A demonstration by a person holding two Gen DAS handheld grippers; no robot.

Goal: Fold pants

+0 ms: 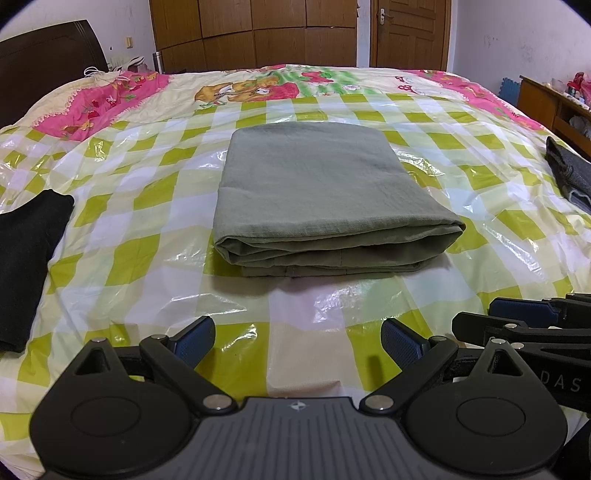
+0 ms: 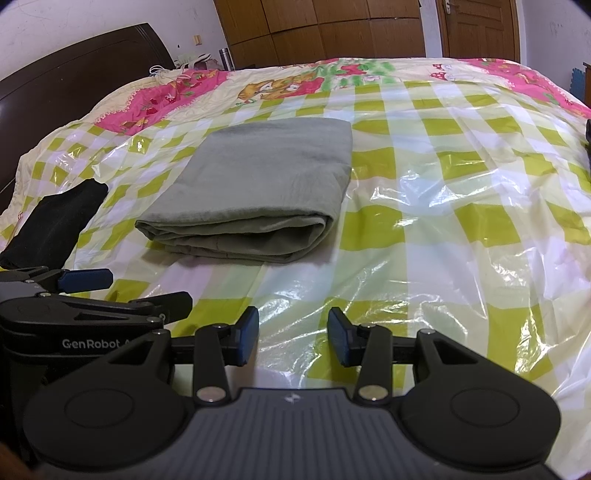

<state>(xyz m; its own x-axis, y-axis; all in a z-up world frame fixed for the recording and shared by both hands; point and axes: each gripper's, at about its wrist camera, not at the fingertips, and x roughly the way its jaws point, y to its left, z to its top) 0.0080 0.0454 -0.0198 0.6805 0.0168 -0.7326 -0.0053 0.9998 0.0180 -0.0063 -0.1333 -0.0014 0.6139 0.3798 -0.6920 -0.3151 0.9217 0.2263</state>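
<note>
The grey-green pants (image 1: 317, 192) lie folded into a flat rectangular stack on the plastic-covered bed; they also show in the right wrist view (image 2: 258, 192). My left gripper (image 1: 297, 345) is open and empty, held above the bed's near edge, short of the pants. My right gripper (image 2: 293, 336) is open and empty, beside the left one and to the right of the pants. The right gripper's fingers (image 1: 524, 314) show at the left wrist view's right edge. The left gripper's fingers (image 2: 88, 278) show at the right wrist view's left edge.
A green-and-white checked plastic sheet (image 1: 147, 236) covers the bed. A black garment (image 1: 26, 258) lies at the left, also in the right wrist view (image 2: 55, 225). A dark grey garment (image 1: 569, 170) lies at the right edge. A dark headboard (image 1: 44, 62), wardrobe (image 1: 258, 33) and door (image 1: 410, 33) stand beyond.
</note>
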